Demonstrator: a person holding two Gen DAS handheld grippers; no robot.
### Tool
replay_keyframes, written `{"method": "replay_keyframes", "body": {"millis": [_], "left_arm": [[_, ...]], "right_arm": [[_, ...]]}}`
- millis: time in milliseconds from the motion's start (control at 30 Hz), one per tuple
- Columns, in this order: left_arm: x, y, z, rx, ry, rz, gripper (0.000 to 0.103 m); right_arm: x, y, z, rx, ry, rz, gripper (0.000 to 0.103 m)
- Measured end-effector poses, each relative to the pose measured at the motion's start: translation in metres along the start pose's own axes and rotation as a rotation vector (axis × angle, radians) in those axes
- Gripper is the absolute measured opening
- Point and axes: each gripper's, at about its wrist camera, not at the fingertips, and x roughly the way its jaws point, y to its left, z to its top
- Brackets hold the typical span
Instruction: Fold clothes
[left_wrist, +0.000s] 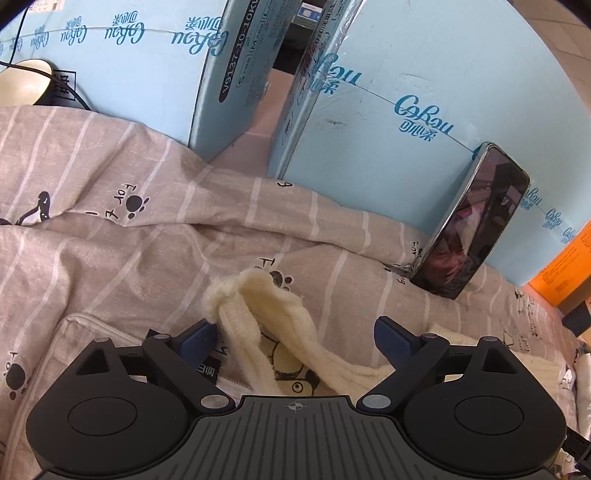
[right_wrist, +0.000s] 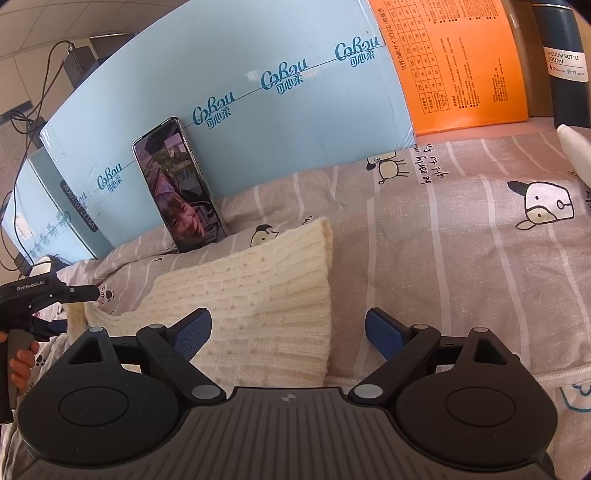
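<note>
Left gripper (left_wrist: 295, 338) sat nearest the lens, jaws spread wide, blue pads apart. Cream knit sweater (left_wrist: 266, 317) lay btwn them: a rumpled sleeve end bunched against the left pad, nothing pinched. Sweater rested on a grey striped bed cover (left_wrist: 110, 236) w/ cartoon animal prints.

Right gripper (right_wrist: 288, 332) also spread wide, hovering over the sweater's flat ribbed body (right_wrist: 251, 295); left pad over the knit, right pad over bare cover. No grip seen.

Phone (right_wrist: 179, 184) stood propped against a pale blue carton (right_wrist: 258, 122) at the bed's far side, screen lit. Second blue carton (left_wrist: 147, 85) stood beside it, gap btwn. Orange box (right_wrist: 458, 66) to the right of the cartons, dark vacuum bottle (right_wrist: 565, 70) beyond it.

Person's hand (right_wrist: 20, 363) held the left gripper's handle at the left edge of the right wrist view.
</note>
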Motion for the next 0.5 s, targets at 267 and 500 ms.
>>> {"method": "replay_keyframes", "body": {"millis": [267,500], "left_arm": [[0.004,-0.013,-0.011,0.193,-0.12,0.021,0.018],[-0.025,-0.054,-0.009,0.473,-0.356,-0.036,0.014]], "right_arm": [[0.001,-0.003,-0.001,0.009,0.009,0.029,0.09],[0.004,0.012,-0.01,-0.087,0.035,0.102,0.035]]}}
